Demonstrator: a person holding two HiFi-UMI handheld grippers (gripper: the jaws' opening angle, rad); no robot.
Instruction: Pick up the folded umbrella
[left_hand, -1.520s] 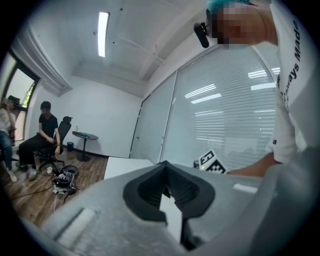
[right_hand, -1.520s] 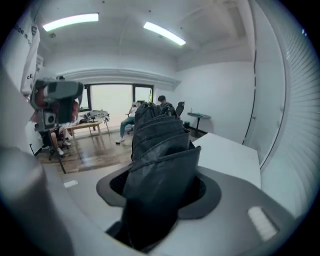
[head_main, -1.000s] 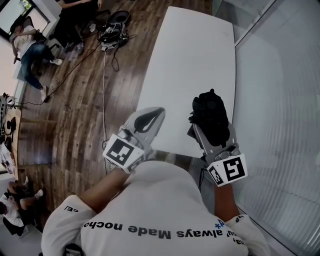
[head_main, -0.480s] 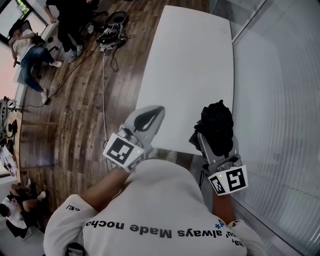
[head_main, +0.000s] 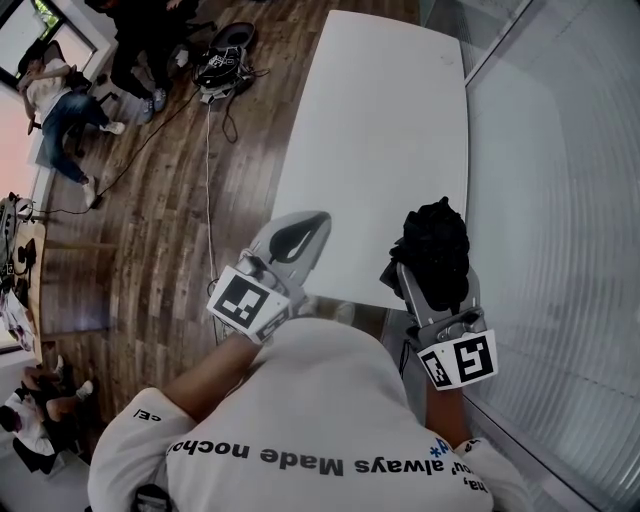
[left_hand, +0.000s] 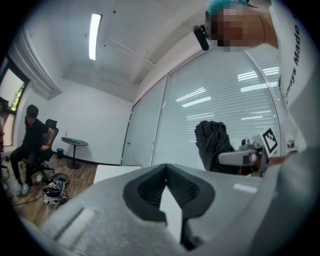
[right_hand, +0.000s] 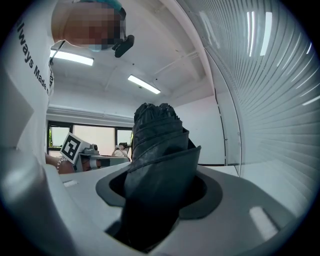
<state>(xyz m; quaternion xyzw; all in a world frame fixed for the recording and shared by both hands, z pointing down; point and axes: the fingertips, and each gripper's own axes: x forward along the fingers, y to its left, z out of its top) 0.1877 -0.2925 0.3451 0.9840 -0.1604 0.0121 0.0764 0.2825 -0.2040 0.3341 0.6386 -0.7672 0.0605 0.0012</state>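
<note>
Right gripper view: the right gripper (right_hand: 161, 197) has its jaws clamped around the black folded umbrella (right_hand: 156, 145), which sticks out past them. In the head view, the umbrella is over the near edge of the white table (head_main: 380, 140), beside the glass wall (head_main: 560, 200). The left gripper (left_hand: 166, 169) is empty, its jaw tips pressed together.

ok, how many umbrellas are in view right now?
1: the folded umbrella, black, gripped upright in the right tongs by the white table, at its near right corner. No other shows.
</note>
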